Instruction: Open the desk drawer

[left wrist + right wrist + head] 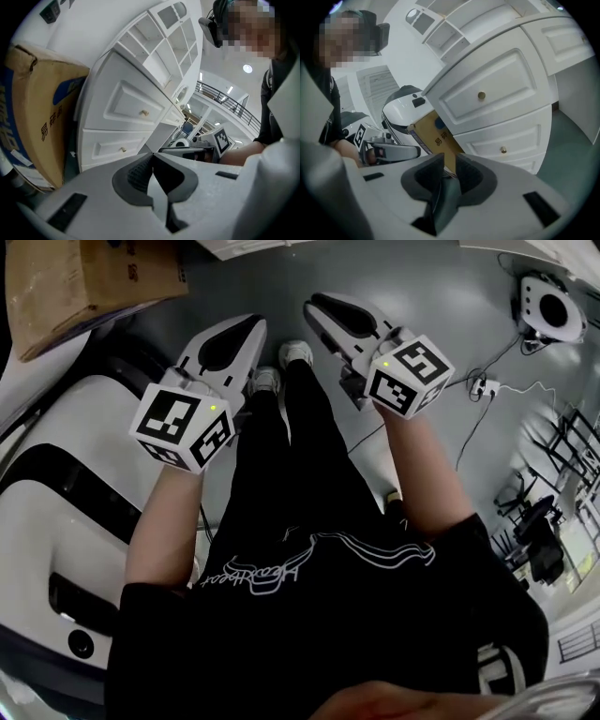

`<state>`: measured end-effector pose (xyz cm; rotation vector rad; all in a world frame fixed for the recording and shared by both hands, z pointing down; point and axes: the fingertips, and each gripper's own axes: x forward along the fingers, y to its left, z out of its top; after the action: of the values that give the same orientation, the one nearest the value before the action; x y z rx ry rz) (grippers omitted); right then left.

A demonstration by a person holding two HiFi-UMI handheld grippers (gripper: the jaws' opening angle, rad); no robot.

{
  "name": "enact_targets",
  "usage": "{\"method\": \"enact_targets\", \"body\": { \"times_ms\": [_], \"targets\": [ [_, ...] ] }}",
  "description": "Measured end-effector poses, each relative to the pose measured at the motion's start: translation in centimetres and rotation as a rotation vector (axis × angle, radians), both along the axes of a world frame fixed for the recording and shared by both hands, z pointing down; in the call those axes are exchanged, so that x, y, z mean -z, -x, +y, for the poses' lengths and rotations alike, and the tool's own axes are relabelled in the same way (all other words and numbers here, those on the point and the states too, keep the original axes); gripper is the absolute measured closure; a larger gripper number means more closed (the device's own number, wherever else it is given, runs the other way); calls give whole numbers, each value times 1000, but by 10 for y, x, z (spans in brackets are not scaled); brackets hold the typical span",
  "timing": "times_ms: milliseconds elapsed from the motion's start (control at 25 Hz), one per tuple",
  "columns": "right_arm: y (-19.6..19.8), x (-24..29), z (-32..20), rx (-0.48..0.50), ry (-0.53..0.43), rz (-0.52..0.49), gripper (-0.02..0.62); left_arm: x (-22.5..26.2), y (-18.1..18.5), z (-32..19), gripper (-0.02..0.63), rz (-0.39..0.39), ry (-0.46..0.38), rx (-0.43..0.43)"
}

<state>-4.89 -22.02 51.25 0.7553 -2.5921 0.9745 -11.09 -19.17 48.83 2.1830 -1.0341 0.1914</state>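
Note:
In the left gripper view a white desk [140,79] stands ahead, with two shut drawer fronts; the upper has a brass knob [145,113], the lower a knob [123,150]. The right gripper view shows the same fronts, the upper knob [481,95] above the lower knob [503,150]. My left gripper [152,155] is shut and holds nothing. The jaws of my right gripper [450,160] stand a narrow gap apart with nothing between them. In the head view the left gripper [248,334] and right gripper [321,307] hang side by side over the person's legs, well short of the desk.
A cardboard box [33,108] leans beside the desk's left end, also at the head view's top left as the box [84,282]. A white and black machine [56,512] stands at the left. Cables [487,385] and a white device [548,306] lie on the grey floor to the right.

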Motion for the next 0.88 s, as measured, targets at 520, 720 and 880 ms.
{"method": "enact_targets", "body": {
  "times_ms": [520, 720, 880],
  "targets": [
    [5, -81, -77, 9, -125, 176, 383, -65, -1, -12, 601, -17, 45, 32],
    [7, -113, -101, -5, -131, 233, 337, -82, 2, -13, 601, -6, 63, 45],
    [4, -140, -124, -58, -139, 298, 314, -93, 8, -13, 601, -8, 75, 50]
  ]
}}
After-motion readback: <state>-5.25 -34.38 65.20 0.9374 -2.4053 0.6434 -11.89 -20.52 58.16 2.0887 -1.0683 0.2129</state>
